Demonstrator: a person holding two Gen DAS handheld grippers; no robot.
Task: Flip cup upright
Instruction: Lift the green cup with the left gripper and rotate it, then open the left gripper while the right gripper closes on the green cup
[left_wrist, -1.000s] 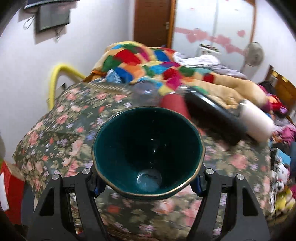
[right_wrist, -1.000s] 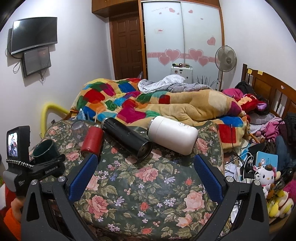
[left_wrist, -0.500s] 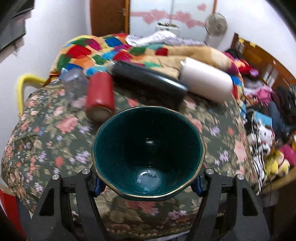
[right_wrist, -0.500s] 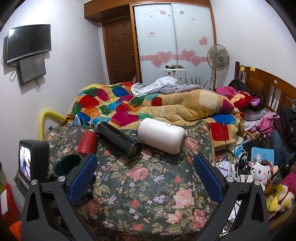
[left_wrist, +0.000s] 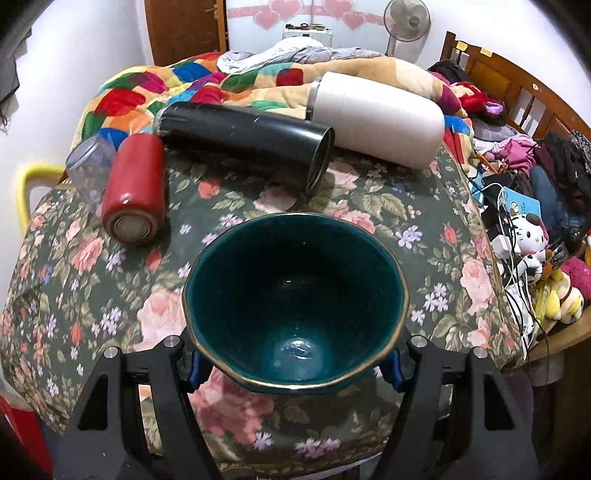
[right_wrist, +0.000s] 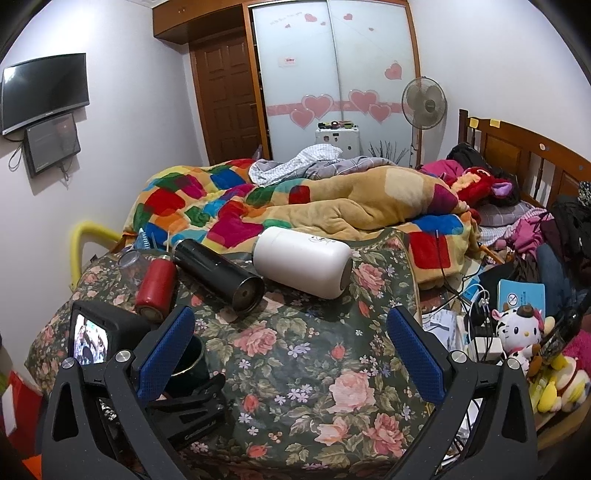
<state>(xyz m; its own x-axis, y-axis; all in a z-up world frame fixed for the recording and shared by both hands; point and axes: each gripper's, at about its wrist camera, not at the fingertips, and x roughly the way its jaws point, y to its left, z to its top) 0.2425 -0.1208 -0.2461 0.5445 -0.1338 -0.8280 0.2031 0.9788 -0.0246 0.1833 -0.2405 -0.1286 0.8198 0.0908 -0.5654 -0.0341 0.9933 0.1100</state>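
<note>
Compared with the frame one second earlier, the left gripper (left_wrist: 293, 363) has swung to the right and now faces the middle of the counter (left_wrist: 424, 206). In the left wrist view the red bottle (left_wrist: 135, 188), the black flask (left_wrist: 247, 140) and the white flask (left_wrist: 380, 118) have moved from a blurred cluster behind the cup rim to sharp positions at the far side. In the right wrist view the cup (right_wrist: 186, 360) has moved from the far left edge to a position behind the right gripper's left finger.

The left gripper's jaws are clamped on the teal cup (left_wrist: 295, 299), one on each side of its wall. The cup is glazed ceramic, flared, with a thin gilt rim and a glossy round base. Its mouth faces the camera, over the near part of the counter.

The right gripper (right_wrist: 291, 354) holds nothing; its jaws stand wide apart, with ribbed blue pads (right_wrist: 415, 354).

The counter carries a dark cloth with a printed rose pattern. All three cylindrical vessels lie on their sides. The red bottle has a matte body. The black flask is smooth, with a metal rim at its open end. The white flask is broad and rounded. A clear plastic cup (left_wrist: 88, 166) lies just left of the red bottle.
</note>
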